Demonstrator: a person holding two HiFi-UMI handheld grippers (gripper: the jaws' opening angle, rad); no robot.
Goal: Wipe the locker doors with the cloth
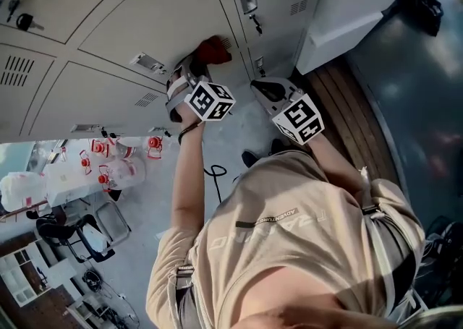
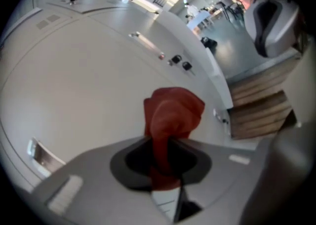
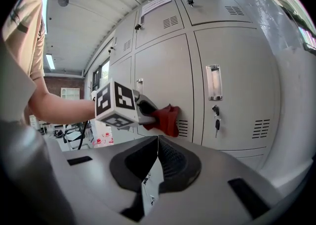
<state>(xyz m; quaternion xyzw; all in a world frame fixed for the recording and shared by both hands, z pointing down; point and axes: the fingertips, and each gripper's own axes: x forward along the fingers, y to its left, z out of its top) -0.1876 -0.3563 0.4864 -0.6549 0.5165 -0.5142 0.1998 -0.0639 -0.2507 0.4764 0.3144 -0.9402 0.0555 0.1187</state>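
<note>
A red cloth (image 1: 213,50) is pinched in my left gripper (image 1: 189,76) and pressed against a beige locker door (image 1: 155,20). In the left gripper view the cloth (image 2: 172,112) bunches out past the shut jaws onto the door (image 2: 84,85). The right gripper view shows the cloth (image 3: 166,118) against a lower door (image 3: 165,85), by its vent slots, held by the left gripper (image 3: 148,112). My right gripper (image 1: 271,92) hangs beside it, jaws together and holding nothing; in its own view the right gripper (image 3: 158,145) points at the lockers.
A recessed handle (image 3: 213,82) and a key in a lock (image 3: 216,115) sit on the neighbouring door. A wooden bench (image 1: 358,114) runs along the lockers' foot. The person's torso (image 1: 304,241) fills the lower head view. Tables and chairs (image 1: 87,197) stand far left.
</note>
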